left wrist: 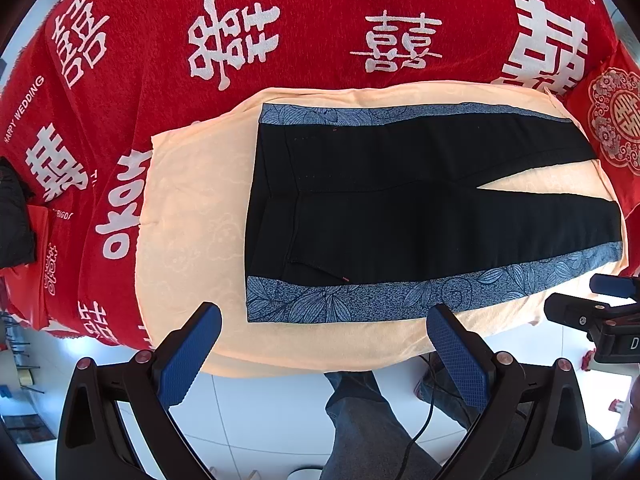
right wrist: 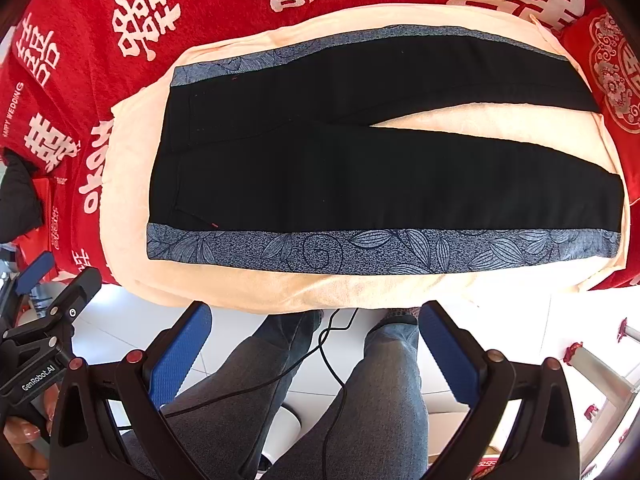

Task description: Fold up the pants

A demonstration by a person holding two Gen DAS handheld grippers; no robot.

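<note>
Black pants [left wrist: 400, 208] with blue-grey leaf-print side stripes lie flat and spread on a cream cloth [left wrist: 192, 216], waistband to the left, both legs running right with a narrow gap between them. They also show in the right wrist view [right wrist: 360, 176]. My left gripper [left wrist: 324, 316] is open and empty, held above the near edge of the cream cloth just short of the near stripe. My right gripper [right wrist: 316, 312] is open and empty, hovering off the near edge of the cloth [right wrist: 280, 288], over the person's legs.
A red blanket [left wrist: 320, 8] with white characters covers the surface under the cream cloth. A red patterned cushion [left wrist: 616, 120] sits at the far right. A dark garment [left wrist: 12, 208] lies at the left. The person's legs [right wrist: 360, 400] and a black cable [right wrist: 332, 360] are below.
</note>
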